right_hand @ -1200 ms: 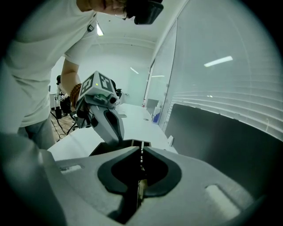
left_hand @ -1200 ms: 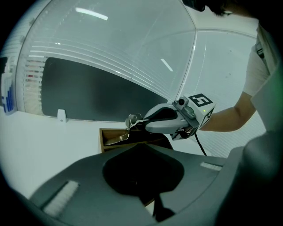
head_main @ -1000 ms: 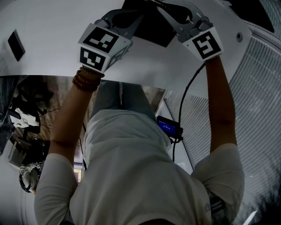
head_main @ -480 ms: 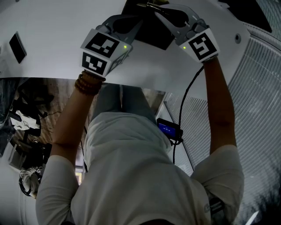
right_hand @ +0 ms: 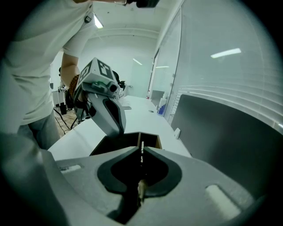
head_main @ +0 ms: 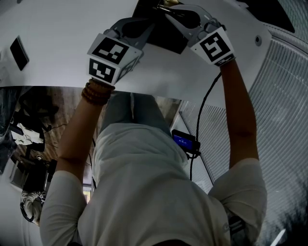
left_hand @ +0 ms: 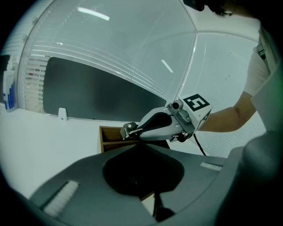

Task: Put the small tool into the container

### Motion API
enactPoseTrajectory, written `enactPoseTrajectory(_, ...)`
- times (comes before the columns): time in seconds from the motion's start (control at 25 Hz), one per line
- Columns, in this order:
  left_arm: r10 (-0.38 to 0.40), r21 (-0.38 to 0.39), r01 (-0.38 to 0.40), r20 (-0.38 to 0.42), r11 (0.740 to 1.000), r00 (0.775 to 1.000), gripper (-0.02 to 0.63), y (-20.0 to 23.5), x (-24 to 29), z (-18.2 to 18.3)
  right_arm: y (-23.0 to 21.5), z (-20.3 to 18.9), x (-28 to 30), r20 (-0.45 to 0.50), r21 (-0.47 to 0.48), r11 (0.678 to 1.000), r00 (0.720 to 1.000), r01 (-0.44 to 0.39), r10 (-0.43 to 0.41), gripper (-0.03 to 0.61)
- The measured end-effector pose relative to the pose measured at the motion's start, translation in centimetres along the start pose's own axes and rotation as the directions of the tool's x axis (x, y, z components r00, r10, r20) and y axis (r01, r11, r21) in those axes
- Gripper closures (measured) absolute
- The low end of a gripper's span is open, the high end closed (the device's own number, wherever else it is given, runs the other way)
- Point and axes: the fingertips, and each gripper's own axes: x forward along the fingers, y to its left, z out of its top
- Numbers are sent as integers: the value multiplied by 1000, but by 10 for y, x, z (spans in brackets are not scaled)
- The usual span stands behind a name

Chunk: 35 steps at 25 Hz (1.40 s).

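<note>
A wooden box container [head_main: 169, 38] with inner dividers stands on the white table [head_main: 57, 29]. My right gripper [head_main: 162, 6] hangs just above its compartments [right_hand: 152, 140], shut on a small tool [right_hand: 142, 152]: a thin metal blade with a pale handle, held upright between the jaws. The left gripper view shows that gripper [left_hand: 127, 130] with the tool's tip poking out over the container [left_hand: 110, 134]. My left gripper [head_main: 149, 25] reaches the container's near rim, its jaws closed together. I cannot tell whether they pinch the wall.
The table's near edge [head_main: 144, 93] runs across in front of the person's body. A black flat object [head_main: 18, 48] lies at the left. A dark panel [left_hand: 97, 95] and a small white block [left_hand: 63, 114] sit behind the container. A bottle [right_hand: 162, 106] stands farther along.
The right gripper has edged slightly left and farther over the container with the tool still in its jaws. The left gripper has stayed where it was.
</note>
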Motion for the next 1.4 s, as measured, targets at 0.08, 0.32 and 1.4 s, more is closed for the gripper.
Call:
enactPoseTrajectory(0.08,-1,2,1,3,1000,1000,611,0,0,2,-1,-3,2,-16,7,1000,1000,1,-1,554)
enactPoseTrajectory(0.32,0,4,0,7,1000,1000,611,0,-4,5,-1,-7,3,-50,2,1000,999,-5,6,554)
enactPoseTrajectory(1.4,-14,66,11,47,998,999,611,-32,-14,30,-3,16,-45,0,37,991,992,129,-129,575)
